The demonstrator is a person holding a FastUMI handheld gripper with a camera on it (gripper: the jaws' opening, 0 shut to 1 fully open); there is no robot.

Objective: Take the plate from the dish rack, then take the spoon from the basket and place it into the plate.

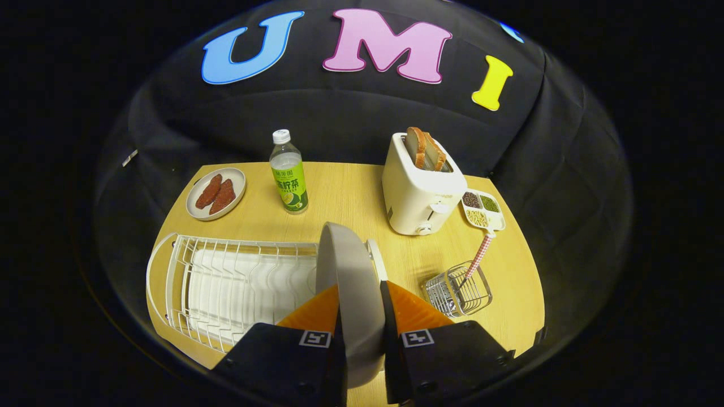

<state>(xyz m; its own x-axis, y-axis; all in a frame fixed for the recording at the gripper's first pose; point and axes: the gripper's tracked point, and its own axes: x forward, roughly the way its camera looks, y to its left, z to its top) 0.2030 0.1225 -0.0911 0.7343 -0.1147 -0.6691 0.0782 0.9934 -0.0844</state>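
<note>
A grey plate (350, 282) stands on edge between my two fingers, and my gripper (362, 299) is shut on its rim. The plate is held above the right end of the white wire dish rack (226, 282). To the right of my fingers a small wire basket (459, 291) sits on the wooden table (350, 192). A spoon (479, 257) with a red-and-white checked handle leans out of the basket toward the far right. The spoon's bowl is hidden inside the basket.
Beyond the rack stand a bottle (288, 172) with a green label, a white toaster (421, 189) holding bread slices, and a small plate (216, 193) with two reddish pieces. A divided tray (482, 210) of grains lies next to the toaster. The table's right edge is near the basket.
</note>
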